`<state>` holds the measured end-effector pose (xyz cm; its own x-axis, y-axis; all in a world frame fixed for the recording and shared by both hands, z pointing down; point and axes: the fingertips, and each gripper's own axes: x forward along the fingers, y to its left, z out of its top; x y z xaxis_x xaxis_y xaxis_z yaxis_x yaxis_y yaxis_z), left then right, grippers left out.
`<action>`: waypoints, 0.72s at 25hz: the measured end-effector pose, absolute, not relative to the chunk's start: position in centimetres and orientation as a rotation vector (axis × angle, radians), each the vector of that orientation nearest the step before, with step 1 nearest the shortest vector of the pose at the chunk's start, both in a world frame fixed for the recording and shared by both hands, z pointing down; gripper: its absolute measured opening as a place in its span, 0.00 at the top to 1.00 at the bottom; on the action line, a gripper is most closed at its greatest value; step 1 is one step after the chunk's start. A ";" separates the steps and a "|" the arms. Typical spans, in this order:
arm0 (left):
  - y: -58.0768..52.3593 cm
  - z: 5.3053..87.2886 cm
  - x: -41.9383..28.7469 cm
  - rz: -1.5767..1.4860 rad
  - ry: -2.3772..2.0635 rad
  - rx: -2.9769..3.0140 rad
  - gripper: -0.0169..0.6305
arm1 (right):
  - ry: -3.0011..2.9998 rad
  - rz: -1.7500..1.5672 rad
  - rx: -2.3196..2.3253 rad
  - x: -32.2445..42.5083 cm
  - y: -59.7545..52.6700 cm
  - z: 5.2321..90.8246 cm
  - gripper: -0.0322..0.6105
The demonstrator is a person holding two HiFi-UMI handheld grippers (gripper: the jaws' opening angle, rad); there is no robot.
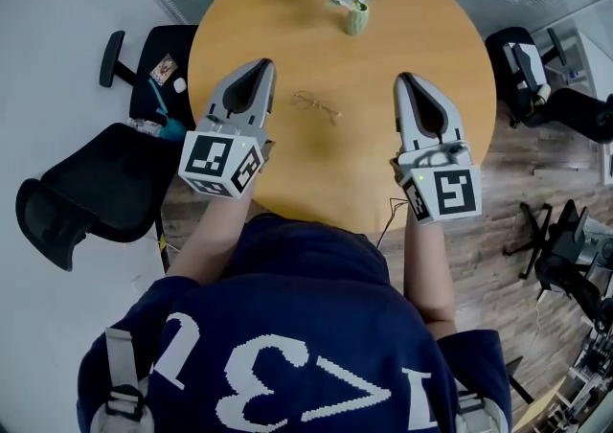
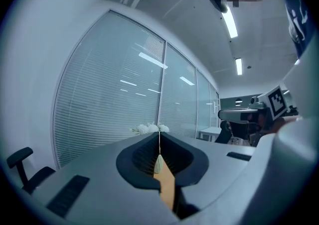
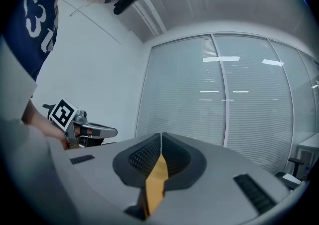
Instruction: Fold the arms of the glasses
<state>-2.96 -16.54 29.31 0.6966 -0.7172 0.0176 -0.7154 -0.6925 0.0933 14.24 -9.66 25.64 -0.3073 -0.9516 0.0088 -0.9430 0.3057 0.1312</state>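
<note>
Lying on the round wooden table (image 1: pixel 287 19), the glasses (image 1: pixel 316 105) are seen between the two grippers, touched by neither. The left gripper (image 1: pixel 257 69) and the right gripper (image 1: pixel 408 82) are held above the tabletop, one on each side. Both sets of jaws are pressed together and nothing is gripped. A vase of white flowers (image 1: pixel 356 2) is set near the far edge.

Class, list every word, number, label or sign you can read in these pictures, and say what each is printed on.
"3": one of the large white characters on the person's navy shirt, as the head view shows it; the rest are unclear.
The marker cubes on the left hand-held gripper and right hand-held gripper: square patterns, no letters.
Small card at left: too small to read.
</note>
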 end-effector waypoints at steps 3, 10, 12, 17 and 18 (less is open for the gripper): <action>-16.3 28.2 -3.4 -0.047 -1.206 2.832 0.95 | -2.467 -0.174 1.805 14.3 -9.5 24.9 0.90; -16.0 27.1 -3.8 -0.076 -1.204 2.848 0.95 | -2.457 -0.201 1.823 14.1 -9.4 24.4 0.90; -16.0 27.1 -3.8 -0.079 -1.204 2.848 0.95 | -2.452 -0.208 1.823 14.0 -9.3 24.2 0.90; -15.8 26.8 -3.6 -0.086 -1.197 2.855 0.95 | -2.448 -0.222 1.825 14.0 -9.2 23.8 0.90; -15.7 26.7 -3.7 -0.091 -1.196 2.854 0.95 | -2.450 -0.225 1.825 13.9 -9.2 23.8 0.90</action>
